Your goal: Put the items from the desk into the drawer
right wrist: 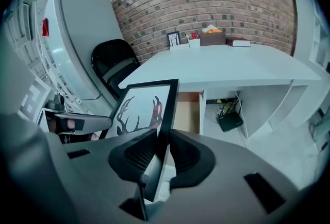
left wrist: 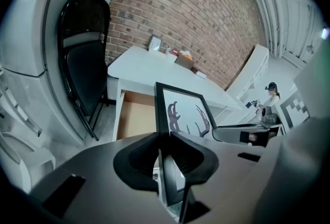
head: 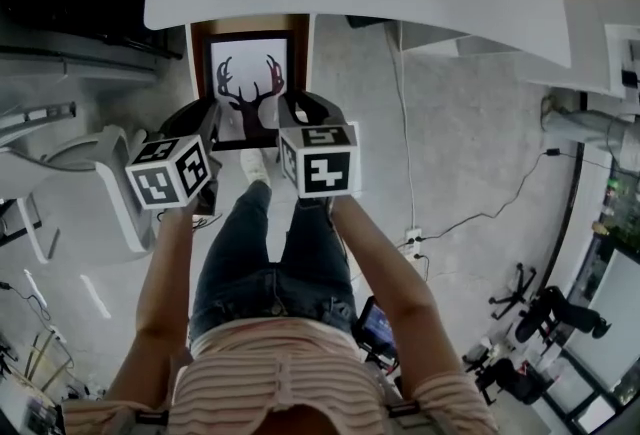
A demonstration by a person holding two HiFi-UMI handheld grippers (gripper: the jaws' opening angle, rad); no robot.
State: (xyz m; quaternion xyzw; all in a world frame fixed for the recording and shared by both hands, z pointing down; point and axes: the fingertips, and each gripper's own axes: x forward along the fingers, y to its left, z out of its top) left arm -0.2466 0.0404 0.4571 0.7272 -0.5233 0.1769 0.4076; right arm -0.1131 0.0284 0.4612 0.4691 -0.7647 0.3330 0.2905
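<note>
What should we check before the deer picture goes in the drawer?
1. Left gripper shut on the frame's edge: ok.
2. Right gripper shut on the opposite edge: ok.
3. Drawer pulled open: ok.
4. Frame lined up over the drawer: ok, the head view shows it inside the drawer's outline.
5. Nothing in the way inside the drawer: cannot tell, the frame hides part of the floor.
6. Frame fits lying flat: cannot tell.
</note>
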